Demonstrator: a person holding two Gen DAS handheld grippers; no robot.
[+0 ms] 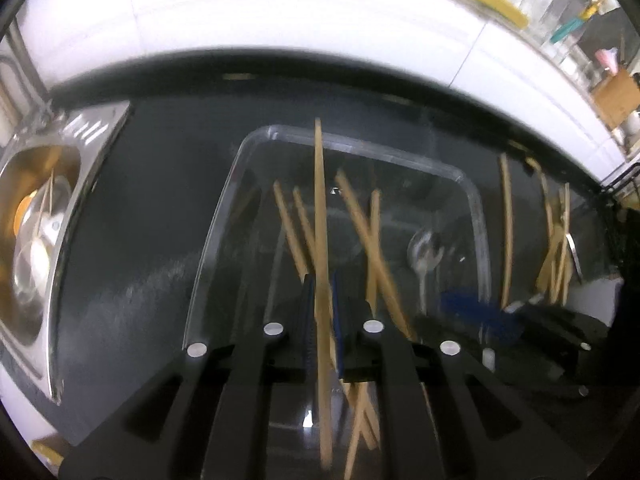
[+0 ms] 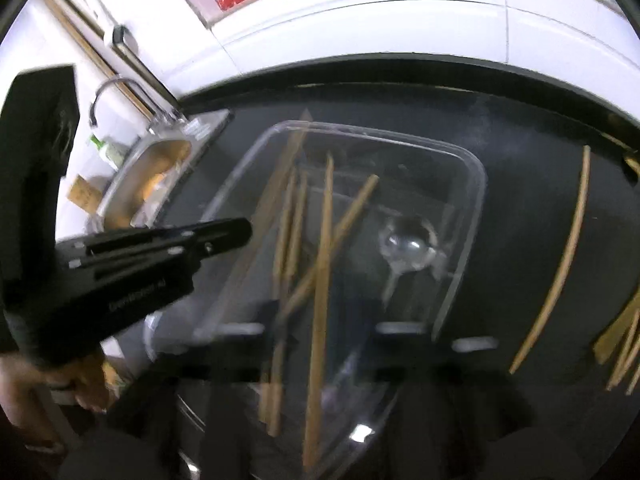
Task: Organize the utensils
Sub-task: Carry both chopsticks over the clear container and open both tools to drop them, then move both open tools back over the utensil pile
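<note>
- The left tool (image 1: 320,312) has its pads narrowly parted around one chopstick (image 1: 320,208), which stands steeply over the clear tray (image 1: 224,216), likely for dropping in.
- The right tool (image 2: 320,332) is spread wide and blurred, nothing between its pads, above the same tray.
- Chopsticks and a metal spoon (image 1: 424,252) lie inside; loose chopsticks (image 1: 556,248) wait on the tabletop (image 1: 152,200) at three o'clock.
- Pale lettering on the left tool's body is unreadable.

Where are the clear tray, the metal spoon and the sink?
clear tray (image 1: 478,216), left wrist view, on its right rim.
metal spoon (image 1: 423,249), left wrist view, on its bowl.
sink (image 1: 52,184), left wrist view, on its steel basin wall.
</note>
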